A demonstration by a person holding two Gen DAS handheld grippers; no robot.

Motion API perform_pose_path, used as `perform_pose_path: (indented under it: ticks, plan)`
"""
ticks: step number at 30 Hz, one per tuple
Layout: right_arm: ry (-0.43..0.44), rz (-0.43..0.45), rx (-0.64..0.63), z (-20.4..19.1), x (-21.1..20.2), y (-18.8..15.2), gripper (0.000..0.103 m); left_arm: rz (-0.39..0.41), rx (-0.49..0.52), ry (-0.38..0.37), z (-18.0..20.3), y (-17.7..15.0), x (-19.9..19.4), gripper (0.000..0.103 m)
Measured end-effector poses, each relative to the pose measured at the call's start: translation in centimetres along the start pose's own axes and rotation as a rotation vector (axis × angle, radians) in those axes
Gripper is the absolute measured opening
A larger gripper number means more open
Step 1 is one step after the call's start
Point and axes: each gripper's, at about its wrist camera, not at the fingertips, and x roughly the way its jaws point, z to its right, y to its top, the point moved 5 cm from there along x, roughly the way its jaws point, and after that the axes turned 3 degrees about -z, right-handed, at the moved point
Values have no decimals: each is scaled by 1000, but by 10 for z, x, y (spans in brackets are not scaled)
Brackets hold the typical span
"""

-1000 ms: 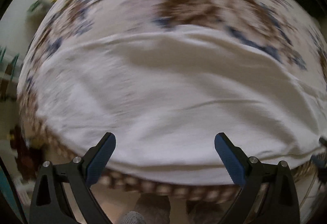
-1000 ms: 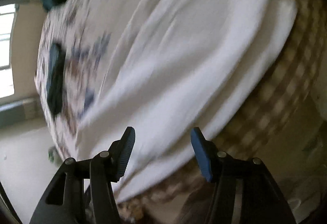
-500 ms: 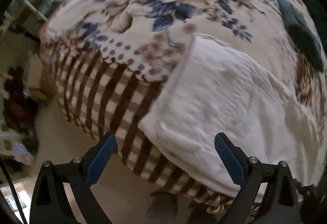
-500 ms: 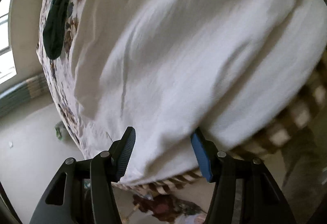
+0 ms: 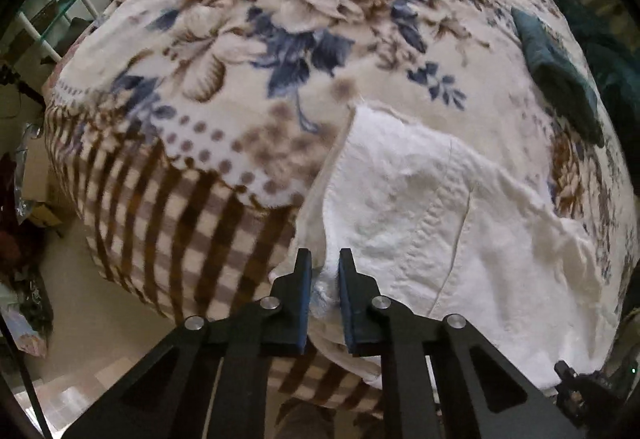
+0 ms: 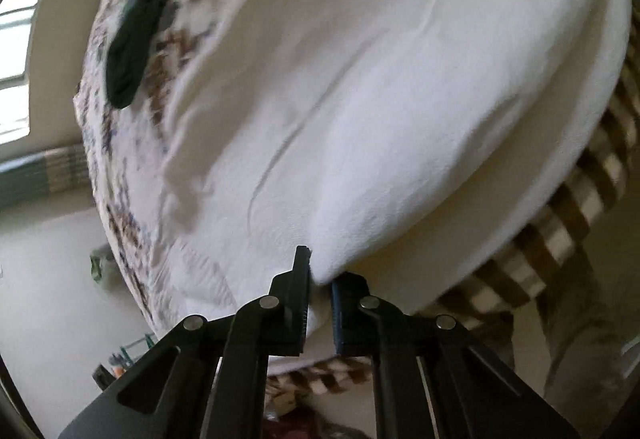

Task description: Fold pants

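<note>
White pants lie flat near the front edge of a bed covered with a floral blanket. My left gripper is shut on the near left corner of the pants, at the hem end. In the right wrist view the pants fill most of the frame, and my right gripper is shut on their near edge where it hangs over the bed side.
A dark teal folded cloth lies on the blanket beyond the pants; it also shows in the right wrist view. The blanket's brown checked border hangs down the bed side. A green shelf rack stands left. Floor clutter lies at the lower left.
Both grippers were open half a second ago and have now shut on the pants' near edge. The left one moved in to the corner; the right one moved closer to the edge.
</note>
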Motion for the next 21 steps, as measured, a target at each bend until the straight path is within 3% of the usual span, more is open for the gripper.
perform_pose_path:
  ticks: [5,8,10,12,13,18,21]
  plan:
    - [-24,-34,-39,0,-13,-17,10,25,-6,54,-29,13,-7,2]
    - [-83,-57,-52,20,-6,-17,9,15,-13,86,-45,25,1,2]
    - [-91,-102,-39,30,11,-16,10,-16,-56,12,-51,23,7,4]
    - [-90,-139,-10,40,23,-14,13,-38,-83,-47,-51,18,10,14]
    - [-70,-152,13,45,27,-12,14,-53,-104,-105,-49,13,10,24]
    - [-53,-180,-18,43,28,-10,21,-41,-210,-286,-43,2,7,30]
    - [-57,-196,-30,44,28,-10,22,-59,-255,-341,-40,2,17,35]
